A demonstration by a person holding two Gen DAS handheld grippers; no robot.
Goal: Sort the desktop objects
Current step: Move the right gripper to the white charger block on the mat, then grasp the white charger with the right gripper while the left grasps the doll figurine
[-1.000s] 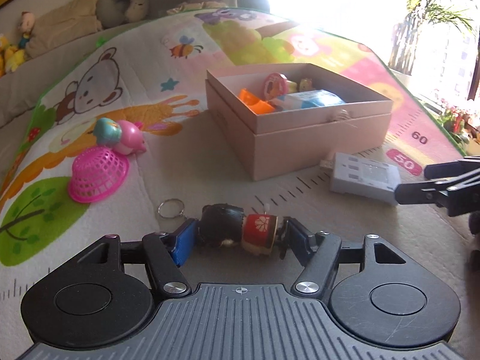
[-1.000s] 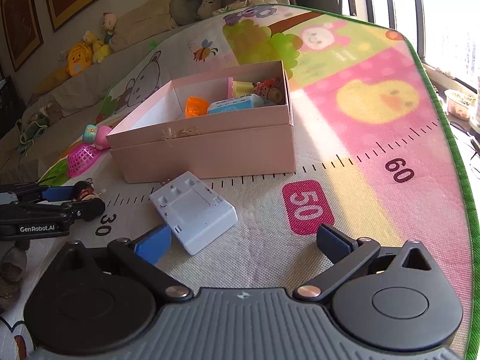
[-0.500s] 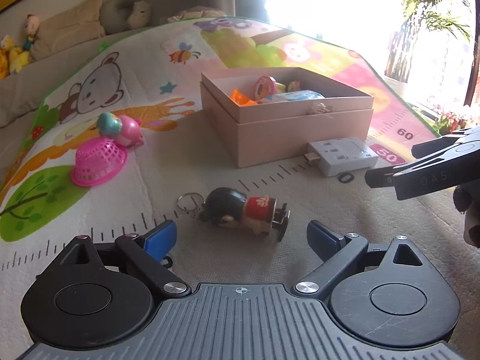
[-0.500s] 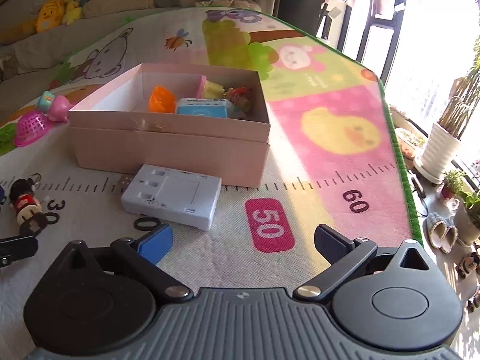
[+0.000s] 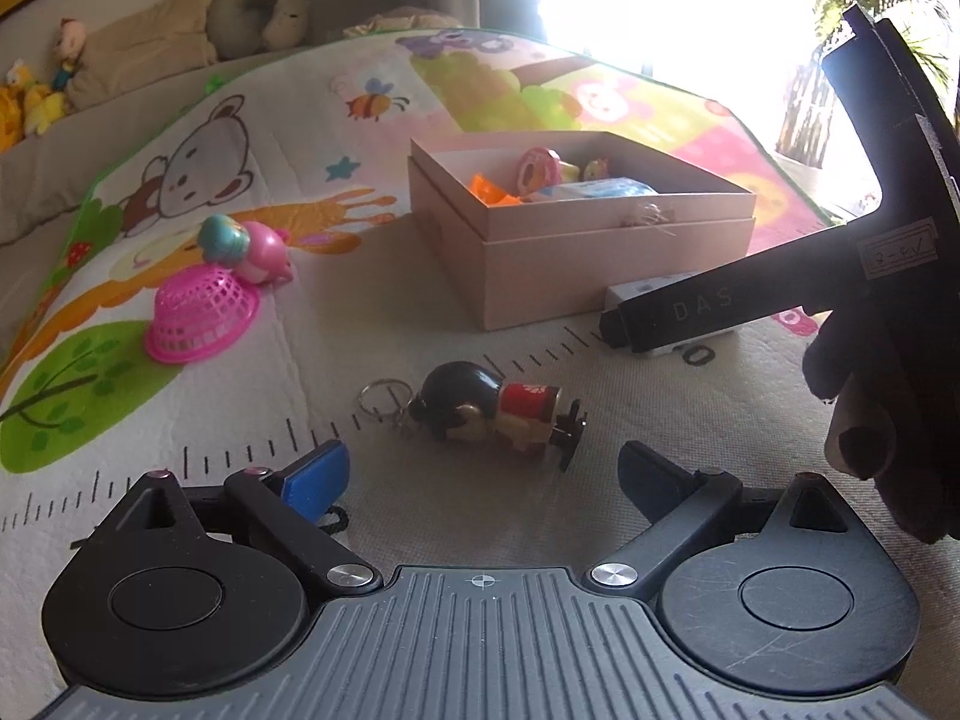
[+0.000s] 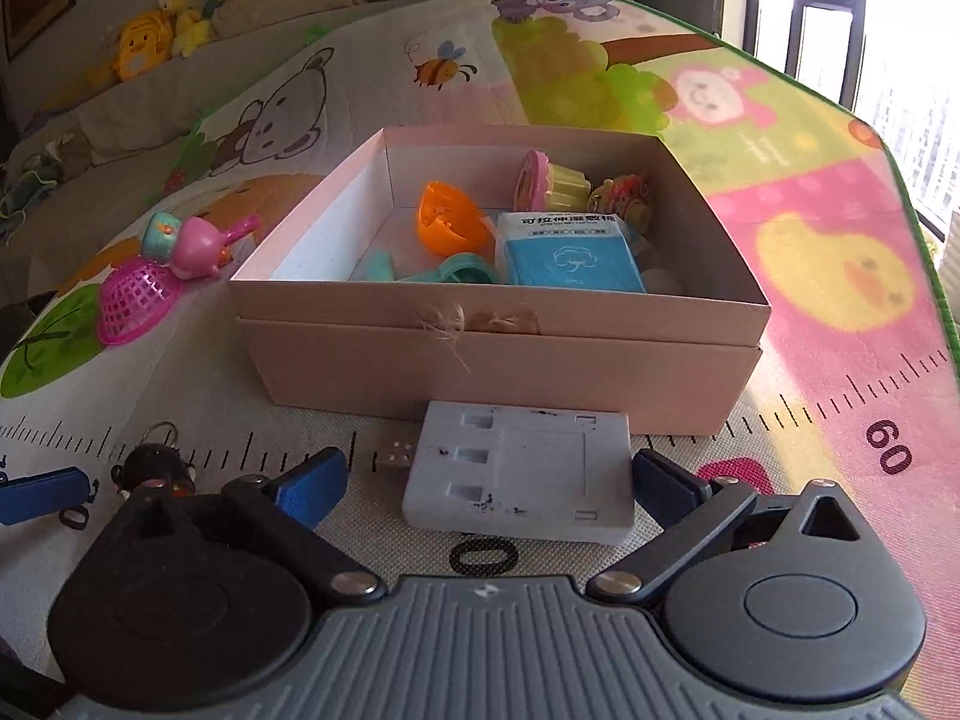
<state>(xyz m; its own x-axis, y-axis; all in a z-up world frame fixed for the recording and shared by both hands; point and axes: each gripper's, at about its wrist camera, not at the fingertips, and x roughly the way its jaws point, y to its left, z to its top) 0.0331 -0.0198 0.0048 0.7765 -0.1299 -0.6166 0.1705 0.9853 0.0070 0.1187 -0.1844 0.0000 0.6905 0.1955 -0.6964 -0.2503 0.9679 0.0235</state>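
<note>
1. Pink plastic mesh basket [image 5: 201,317], upturned on the cartoon-printed play mat [image 5: 180,420], sits farthest to my left, with a pink and teal toy figure [image 5: 252,249] touching its far edge.
2. My left gripper [image 5: 483,477] is spread wide and holds nothing; its blue pads [image 5: 318,477] are low over the mat's ruler marks.
3. Just ahead of it, between the open fingers but clear of both, lies the black-haired doll keychain in a red robe [image 5: 489,414], on its side, its metal ring [image 5: 384,397] pointing left.
4. Beyond the doll stands the pale pink open cardboard box [image 6: 504,354]. Inside it are an orange plastic half-shell [image 6: 450,219], a blue and white tissue packet [image 6: 567,255], teal pieces [image 6: 444,270], and a pink and yellow cupcake-shaped toy [image 6: 549,183].
5. The grey rectangular USB charger block [image 6: 519,474] lies flat on the mat against the box's near wall, its plug pointing left.
6. My right gripper [image 6: 489,483] is also wide open, with one finger on each side of the charger. The right pad [image 6: 663,489] is at its edge; I cannot tell whether it touches.
7. A small black ring [image 6: 483,557] lies on the mat just in front of the charger.
</note>
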